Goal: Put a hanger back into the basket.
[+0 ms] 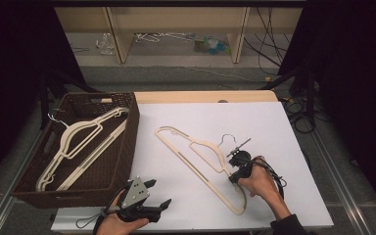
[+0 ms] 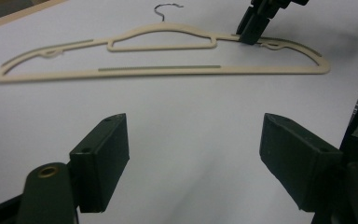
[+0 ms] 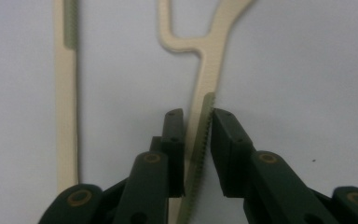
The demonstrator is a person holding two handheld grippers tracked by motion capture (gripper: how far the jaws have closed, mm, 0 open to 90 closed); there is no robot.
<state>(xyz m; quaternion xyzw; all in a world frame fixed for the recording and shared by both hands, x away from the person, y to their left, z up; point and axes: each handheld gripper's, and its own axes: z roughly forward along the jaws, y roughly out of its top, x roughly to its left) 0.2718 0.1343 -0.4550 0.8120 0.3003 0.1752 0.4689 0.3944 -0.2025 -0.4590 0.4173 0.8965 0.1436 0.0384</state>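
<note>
A cream plastic hanger (image 1: 206, 147) with a metal hook lies flat on the white table (image 1: 274, 127), right of the middle. My right gripper (image 1: 232, 177) is shut on one shoulder arm of it, near the ribbed grey strip. In the right gripper view that arm (image 3: 209, 70) runs between the two pads (image 3: 175, 135), which press on it from both sides. My left gripper (image 1: 160, 192) is held near the table's front edge, open, with nothing between its fingers (image 2: 102, 154). From the left gripper view the whole hanger (image 2: 168, 71) lies ahead, with the right gripper (image 2: 248, 39) clamped on its top right.
A dark brown woven basket (image 1: 132, 127) stands at the table's left edge, holding two more cream hangers (image 1: 83, 142). Beyond the table are a wooden shelf frame (image 1: 120, 34) and loose cables (image 1: 298, 117) on the floor.
</note>
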